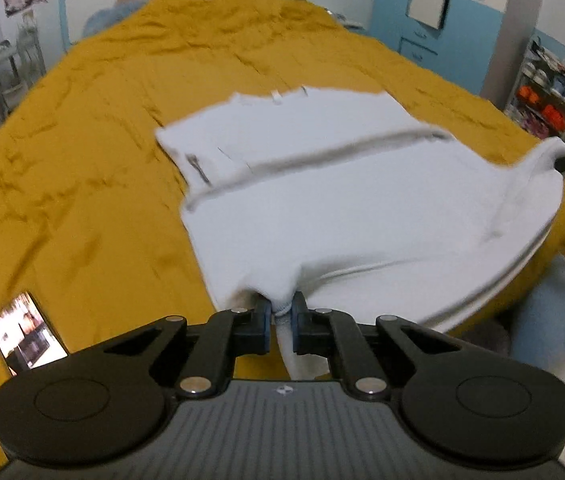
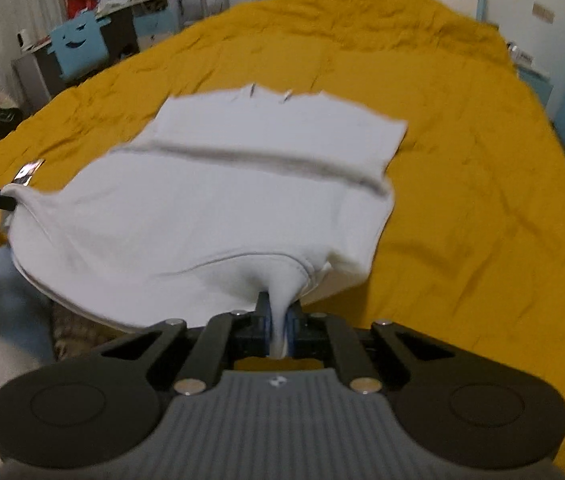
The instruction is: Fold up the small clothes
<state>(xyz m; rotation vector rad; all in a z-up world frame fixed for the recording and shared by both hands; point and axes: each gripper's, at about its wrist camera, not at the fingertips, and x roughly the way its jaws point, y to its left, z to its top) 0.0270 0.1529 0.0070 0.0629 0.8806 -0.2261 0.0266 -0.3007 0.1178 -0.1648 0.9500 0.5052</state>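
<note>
Home bedroom: mustard-covered bed (image 1: 102, 140), cluttered shelves (image 1: 550, 96), blue-and-white walls (image 1: 478, 20).

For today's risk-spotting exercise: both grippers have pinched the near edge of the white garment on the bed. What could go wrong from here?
1. The left gripper and the right gripper each hold only a small bunch of the white cloth garment; it might slip out.
2. The fabric sags between the grips, so the fold may land crooked on the mustard-yellow bedspread.
3. The lit phone lies nearby and could be swept.
</note>
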